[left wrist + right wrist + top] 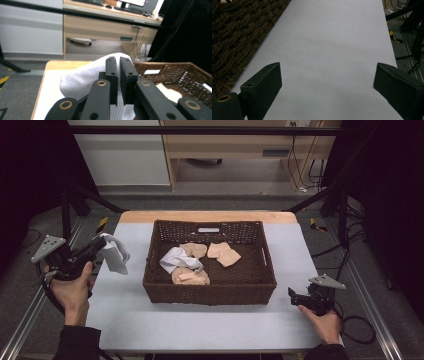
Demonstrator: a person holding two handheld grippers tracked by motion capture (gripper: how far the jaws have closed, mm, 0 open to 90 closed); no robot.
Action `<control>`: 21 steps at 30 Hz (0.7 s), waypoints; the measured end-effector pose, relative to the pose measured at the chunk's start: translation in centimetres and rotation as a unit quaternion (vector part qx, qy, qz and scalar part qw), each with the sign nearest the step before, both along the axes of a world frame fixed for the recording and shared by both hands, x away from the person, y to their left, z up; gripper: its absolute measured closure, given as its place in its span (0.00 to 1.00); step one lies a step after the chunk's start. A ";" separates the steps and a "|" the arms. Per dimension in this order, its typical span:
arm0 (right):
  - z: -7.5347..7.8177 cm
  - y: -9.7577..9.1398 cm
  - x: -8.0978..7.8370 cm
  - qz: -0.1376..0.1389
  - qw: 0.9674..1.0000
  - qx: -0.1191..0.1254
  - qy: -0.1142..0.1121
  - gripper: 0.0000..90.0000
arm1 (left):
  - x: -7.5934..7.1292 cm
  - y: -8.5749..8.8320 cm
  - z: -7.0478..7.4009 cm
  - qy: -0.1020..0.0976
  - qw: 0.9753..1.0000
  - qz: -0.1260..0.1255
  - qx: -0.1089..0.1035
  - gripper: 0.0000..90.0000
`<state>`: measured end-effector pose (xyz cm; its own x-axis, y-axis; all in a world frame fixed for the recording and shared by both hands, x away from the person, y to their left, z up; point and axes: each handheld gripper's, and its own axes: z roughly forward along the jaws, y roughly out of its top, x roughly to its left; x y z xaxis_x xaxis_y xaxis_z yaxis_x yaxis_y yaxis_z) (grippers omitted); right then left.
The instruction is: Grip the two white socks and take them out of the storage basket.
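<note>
Looking down, high view: your left gripper (97,249) hangs over the left part of the bench (200,320), just outside the brown wicker basket (210,290), with a white sock (116,255) pinched at its tip and drooping below it.
Left hand, high view: your left hand (75,287) wraps the gripper's body from below, with the grey three-cornered plate up at the far left.
Basket, high view: it sits mid-bench and holds another white sock (176,258) and three beige socks; one beige sock (190,277) lies at the near wall, two more toward the back.
Right side, high view: your right gripper (295,295) rests low at the right front of the bench, just off the basket's near right corner, held by your right hand (325,322).
Left gripper view, fingers: the two black fingers (111,75) stand nearly together, closed on the white sock (82,80), whose cloth bulges out to the left and over the tips.
Left gripper view, surroundings: the wicker basket (175,72) lies to the right behind the fingers, and a wooden desk stands farther back.
Right gripper view, fingers: your fingers (265,85) stand wide apart with nothing between them but bare bench (327,50).
Right gripper view, basket: the woven basket (239,37) wall runs along the left edge, just beside the left finger.
</note>
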<state>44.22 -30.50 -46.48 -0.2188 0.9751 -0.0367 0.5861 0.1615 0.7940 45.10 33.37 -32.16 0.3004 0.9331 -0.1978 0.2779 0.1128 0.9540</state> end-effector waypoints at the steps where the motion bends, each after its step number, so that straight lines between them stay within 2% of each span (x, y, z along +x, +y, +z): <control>1: 0.0 0.0 0.0 0.000 1.000 0.000 -0.001 0.09 | 0.1 0.0 -0.4 0.007 1.000 0.002 0.005 0.94; 2: 0.0 0.0 0.0 0.000 1.000 0.000 -0.001 0.09 | 0.1 0.0 -0.4 0.007 1.000 0.002 0.005 0.94; 3: 0.0 0.0 -0.1 0.002 1.000 0.001 -0.002 0.09 | 0.5 0.0 -1.3 0.025 1.000 0.002 0.015 0.94; 6: 0.1 -0.1 -0.2 0.005 1.000 0.000 -0.004 0.09 | 1.0 0.0 -2.8 0.056 0.998 -0.003 0.017 0.94; 7: 0.1 -0.1 -0.2 0.005 1.000 0.000 -0.004 0.09 | 1.0 0.0 -2.8 0.056 0.998 -0.003 0.017 0.94; 8: 0.1 0.0 -0.4 0.005 1.000 0.001 -0.004 0.09 | 1.3 0.0 -3.7 0.076 0.997 -0.005 0.024 0.94; 9: 0.1 0.0 -0.4 0.005 1.000 0.003 -0.003 0.09 | 1.5 -0.1 -4.1 0.085 0.996 -0.005 0.031 0.94; 10: 0.1 0.0 -0.4 0.005 1.000 0.003 -0.003 0.09 | 1.5 -0.1 -4.1 0.085 0.996 -0.005 0.031 0.94; 12: 0.1 0.1 -0.4 0.007 1.000 0.000 -0.002 0.10 | 1.9 -0.3 -5.5 0.112 0.993 -0.003 0.047 0.94; 14: 0.0 0.1 -0.4 0.008 1.000 -0.001 -0.002 0.10 | 1.9 -0.3 -5.9 0.118 0.992 -0.003 0.050 0.93; 16: 0.1 0.1 -0.5 0.007 1.000 0.000 -0.002 0.10 | 2.2 -0.6 -6.8 0.135 0.989 -0.006 0.059 0.93; 17: 0.1 0.1 -0.5 0.004 1.000 0.003 -0.002 0.10 | 2.5 -1.0 -7.8 0.153 0.986 -0.010 0.073 0.92; 18: 0.1 0.1 -0.5 0.005 1.000 0.003 -0.003 0.10 | 2.5 -1.0 -7.8 0.153 0.986 -0.010 0.073 0.92; 21: 0.1 0.1 -0.5 0.005 1.000 0.002 -0.002 0.10 | 3.1 -1.7 -9.3 0.181 0.978 -0.012 0.103 0.89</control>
<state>43.76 -30.41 -46.41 -0.2284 0.9730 -0.0336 0.5819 0.1641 0.7965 48.21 31.70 -41.51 0.2688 0.9576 -0.1033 0.6016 -0.0832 0.7944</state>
